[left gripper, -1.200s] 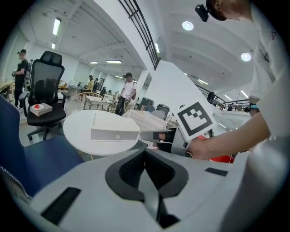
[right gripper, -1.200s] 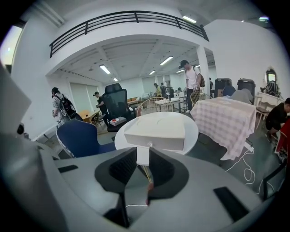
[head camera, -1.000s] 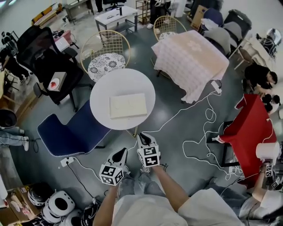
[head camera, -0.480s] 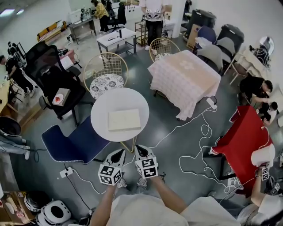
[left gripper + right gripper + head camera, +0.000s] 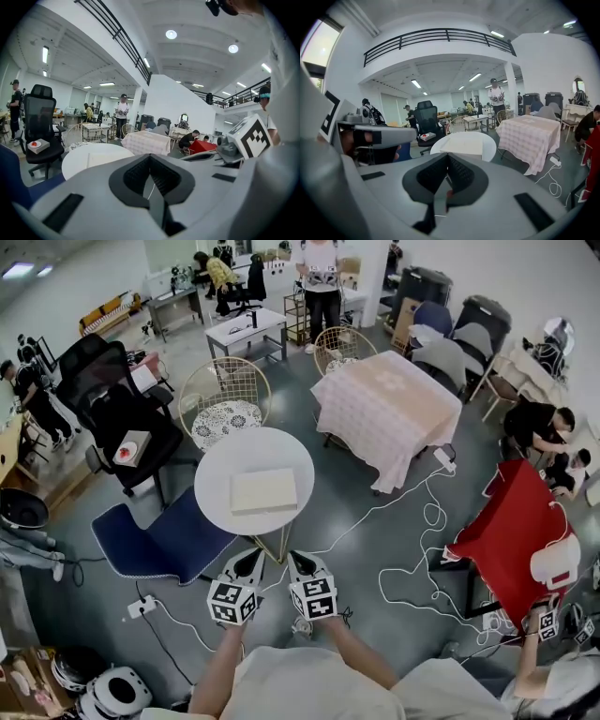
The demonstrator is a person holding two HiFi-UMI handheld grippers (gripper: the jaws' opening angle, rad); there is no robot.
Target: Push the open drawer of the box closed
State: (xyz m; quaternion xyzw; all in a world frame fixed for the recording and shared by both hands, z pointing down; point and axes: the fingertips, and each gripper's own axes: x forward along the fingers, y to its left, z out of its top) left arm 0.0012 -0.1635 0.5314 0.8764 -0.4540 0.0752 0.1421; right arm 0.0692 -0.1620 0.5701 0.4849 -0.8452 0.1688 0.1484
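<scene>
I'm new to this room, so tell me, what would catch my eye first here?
The round white table at the centre, with a flat cream box on it, stands out first. A pink checked tablecloth lies to its upper right, a bright red cloth at the right edge.

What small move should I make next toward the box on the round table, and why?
Probably carry the right gripper forward toward the box: it and the left gripper are shut, empty and short of the white table, touching nothing. The drawer's side isn't clear yet.
</scene>
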